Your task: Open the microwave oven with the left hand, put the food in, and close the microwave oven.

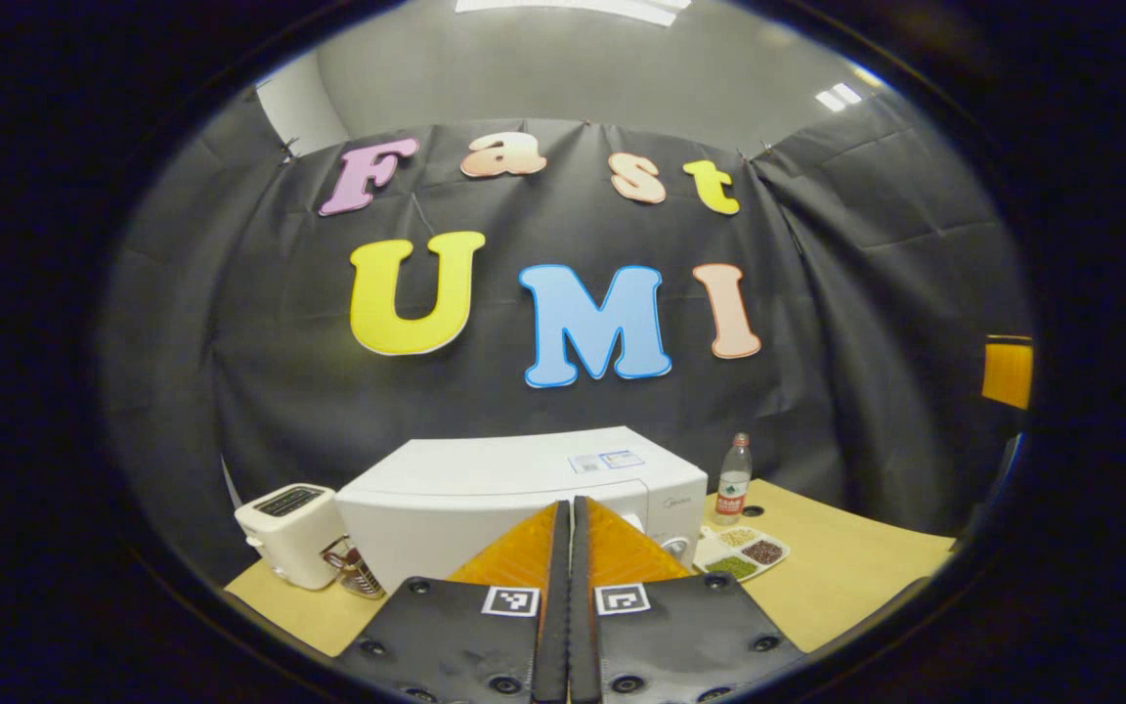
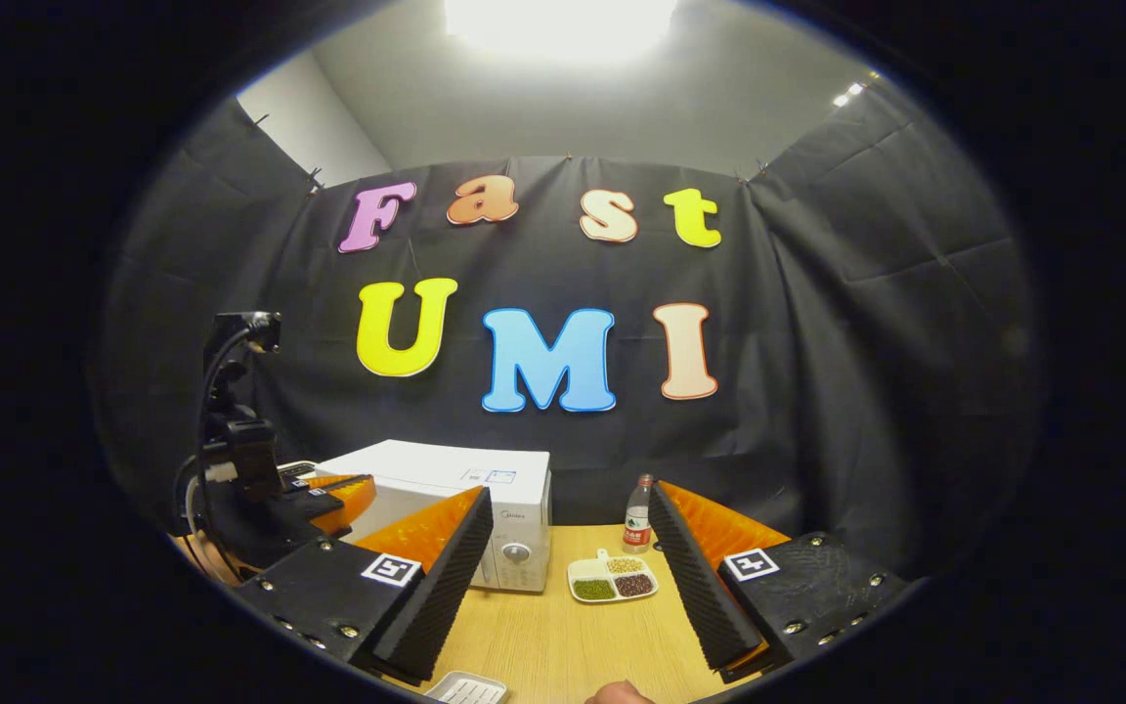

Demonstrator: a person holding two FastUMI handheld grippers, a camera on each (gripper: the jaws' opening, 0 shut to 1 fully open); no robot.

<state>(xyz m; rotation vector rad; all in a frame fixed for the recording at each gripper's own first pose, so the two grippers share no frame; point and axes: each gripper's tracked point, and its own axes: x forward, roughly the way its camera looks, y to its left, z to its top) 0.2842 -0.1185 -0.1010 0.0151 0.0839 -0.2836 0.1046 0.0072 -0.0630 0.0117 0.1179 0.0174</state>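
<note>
White microwave [image 1: 524,494], door closed, dead ahead of my left gripper [image 1: 568,528], fingers pressed together, nearer arm. Right gripper [image 2: 571,557]: fingers spread, empty, food tray [image 2: 612,579] ahead on counter [image 2: 563,645].

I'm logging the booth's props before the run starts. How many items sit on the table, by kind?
Microwave oven: 1
Toaster: 1
Water bottle: 1
Divided dish of beans: 1
White tray at the near table edge: 1
Small dark-patterned item beside the toaster, too unclear to name: 1
Total: 6
</note>
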